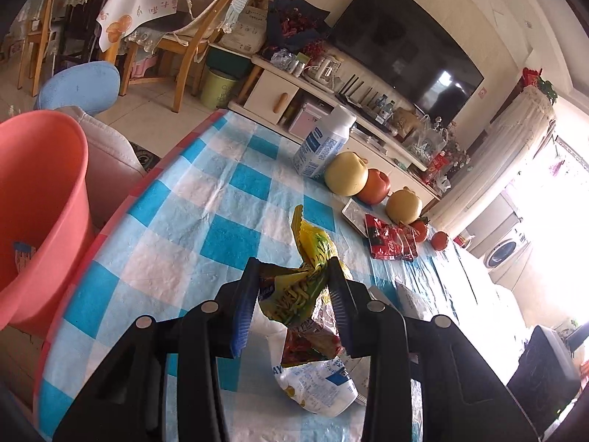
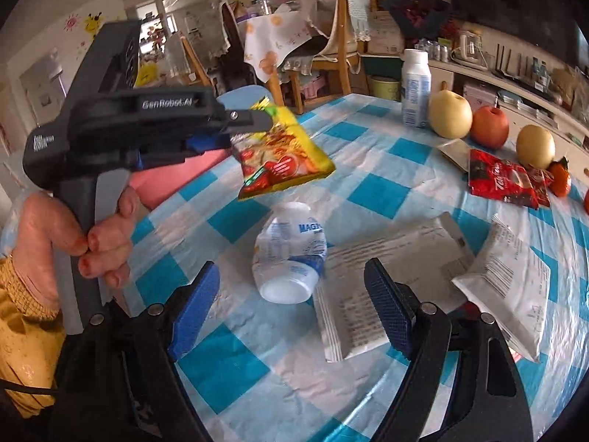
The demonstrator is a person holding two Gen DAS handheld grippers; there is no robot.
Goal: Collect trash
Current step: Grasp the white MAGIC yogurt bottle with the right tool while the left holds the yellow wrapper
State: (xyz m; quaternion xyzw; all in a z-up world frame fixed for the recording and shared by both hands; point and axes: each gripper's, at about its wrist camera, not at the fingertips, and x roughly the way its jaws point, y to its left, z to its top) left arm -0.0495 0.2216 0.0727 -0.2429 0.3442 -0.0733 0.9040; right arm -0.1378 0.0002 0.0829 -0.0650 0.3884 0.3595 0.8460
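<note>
left gripper (image 1: 292, 280), lower centre of its frame, clamps a yellow snack wrapper (image 2: 283, 154) held above the checked tablecloth (image 1: 221, 191). right gripper (image 2: 291, 294) jaws spread, empty, over a crushed plastic bottle (image 2: 291, 254). red bucket (image 1: 40, 199) at left edge.

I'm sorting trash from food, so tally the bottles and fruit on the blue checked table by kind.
White-and-blue plastic bottles: 2 (one upright, one crushed and lying)
Round yellow pears: 2
Round red apple: 1
Small orange-red fruits: 2
Total: 7
</note>
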